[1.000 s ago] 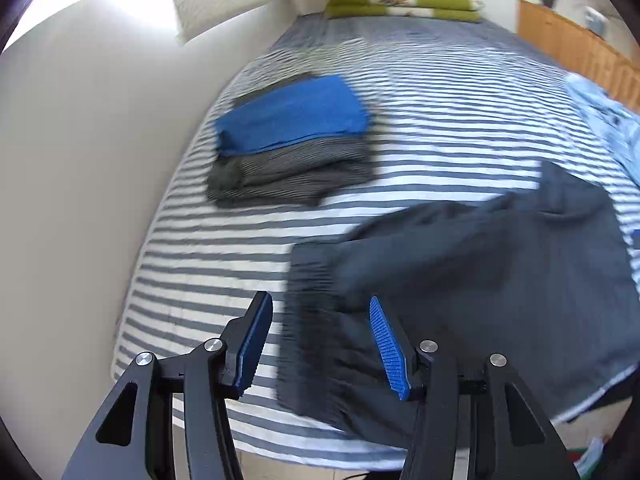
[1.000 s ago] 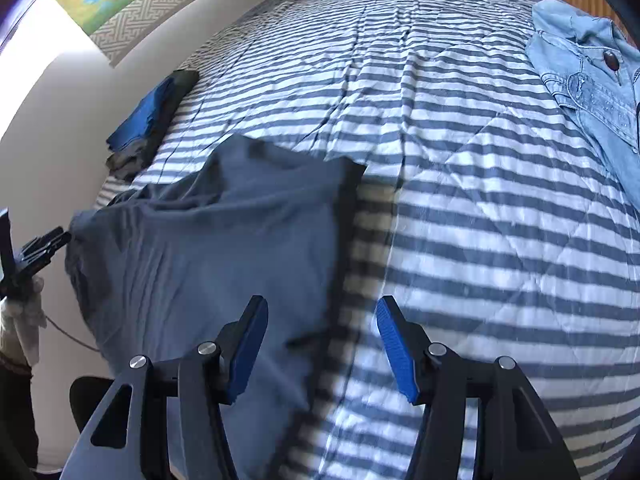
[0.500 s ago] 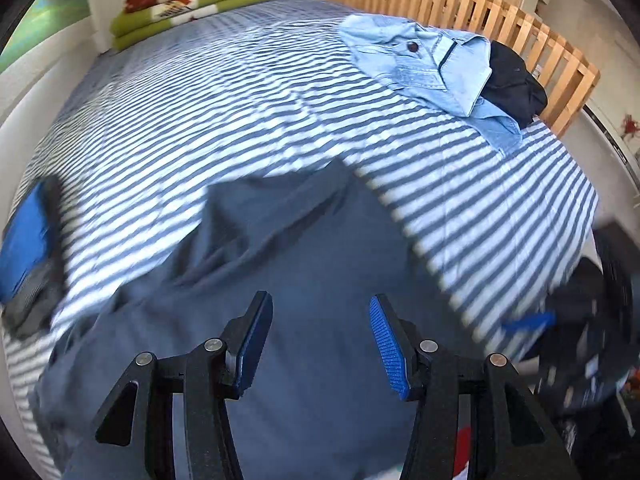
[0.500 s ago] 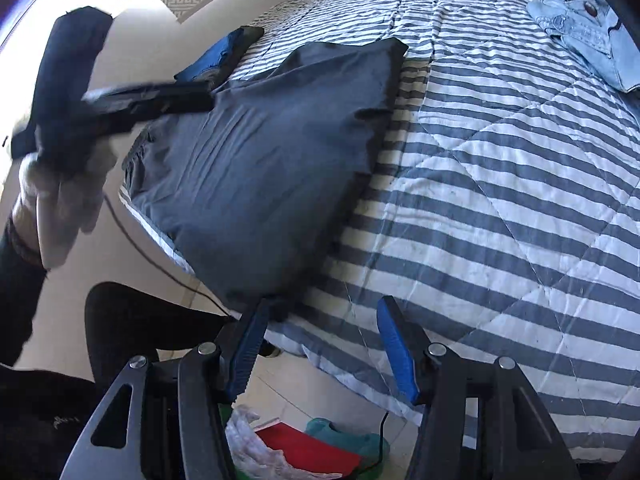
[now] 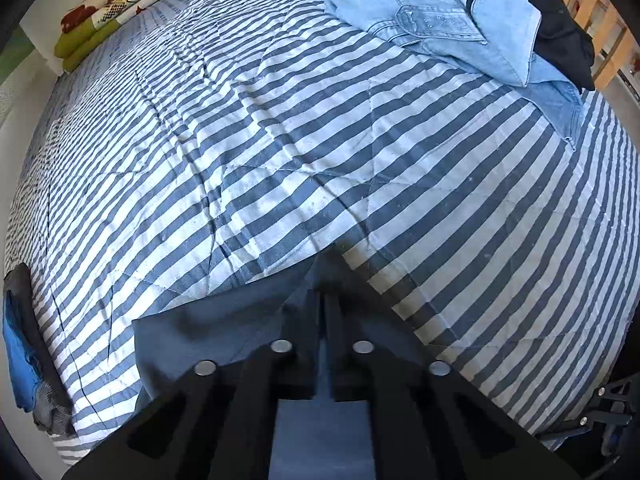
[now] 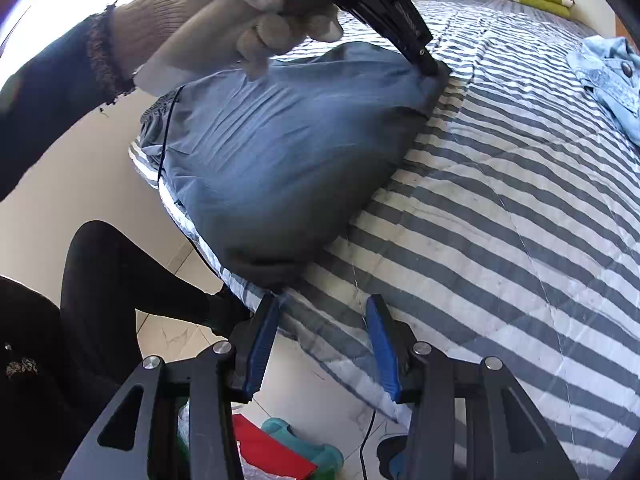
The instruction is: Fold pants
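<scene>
Dark grey pants (image 6: 280,152) lying on striped bedspread (image 5: 360,140), left gripper (image 5: 322,304) pinching their corner, right gripper (image 6: 322,344) closing on nothing, gloved hand (image 6: 240,20) showing only in right view.

A bed (image 5: 360,140) under a blue-and-white striped quilt carries dark grey pants (image 6: 288,152) at its near edge, a light denim jacket (image 5: 448,16) over a black garment (image 5: 560,36) at the far right, folded clothes (image 5: 24,348) at the left edge, and folded green-and-red blankets (image 5: 116,4) at its head.
</scene>
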A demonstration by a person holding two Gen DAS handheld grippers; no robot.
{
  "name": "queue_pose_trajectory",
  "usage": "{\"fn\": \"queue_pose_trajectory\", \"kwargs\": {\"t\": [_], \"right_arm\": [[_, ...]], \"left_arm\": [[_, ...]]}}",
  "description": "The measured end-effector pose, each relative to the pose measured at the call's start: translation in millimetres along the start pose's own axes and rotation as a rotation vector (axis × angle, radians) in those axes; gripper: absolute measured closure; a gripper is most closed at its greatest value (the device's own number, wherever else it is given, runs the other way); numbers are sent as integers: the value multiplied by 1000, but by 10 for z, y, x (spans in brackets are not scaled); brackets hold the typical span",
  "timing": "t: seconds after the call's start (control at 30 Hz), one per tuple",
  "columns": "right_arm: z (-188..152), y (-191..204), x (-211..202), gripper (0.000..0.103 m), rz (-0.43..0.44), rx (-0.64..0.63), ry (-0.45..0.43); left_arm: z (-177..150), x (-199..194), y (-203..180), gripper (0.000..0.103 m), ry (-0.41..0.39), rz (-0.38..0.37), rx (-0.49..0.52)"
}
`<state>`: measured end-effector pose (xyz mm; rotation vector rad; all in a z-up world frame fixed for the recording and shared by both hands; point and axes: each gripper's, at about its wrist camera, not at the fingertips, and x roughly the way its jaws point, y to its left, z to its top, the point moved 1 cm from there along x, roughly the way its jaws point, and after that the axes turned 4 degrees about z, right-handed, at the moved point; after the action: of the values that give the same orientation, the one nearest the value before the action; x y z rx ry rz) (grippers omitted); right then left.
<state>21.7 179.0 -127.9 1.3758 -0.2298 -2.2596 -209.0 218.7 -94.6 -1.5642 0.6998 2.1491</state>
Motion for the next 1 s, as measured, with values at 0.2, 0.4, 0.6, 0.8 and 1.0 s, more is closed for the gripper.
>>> {"fn": "queue_pose_trajectory", "kwargs": {"t": [0.2,0.4,0.6,0.8,1.0], "right_arm": [[34,7,46,61,44,-54,-10],[82,72,117,71,57,-96,-17],[121,141,182,90,57,-99,-14],[124,157,183,96,33,-96,-24],[124,152,184,97,20,-97,-31]], "left_arm": [[31,-32,172,103,-24,-9,-58],[31,-82,209,103,-34,-20,-49],[88,-52,96,76,-18,-34,-21],[125,-13,40,75,-19,-44,-26],[68,-126,-101,54,-19,-93,27]]}}
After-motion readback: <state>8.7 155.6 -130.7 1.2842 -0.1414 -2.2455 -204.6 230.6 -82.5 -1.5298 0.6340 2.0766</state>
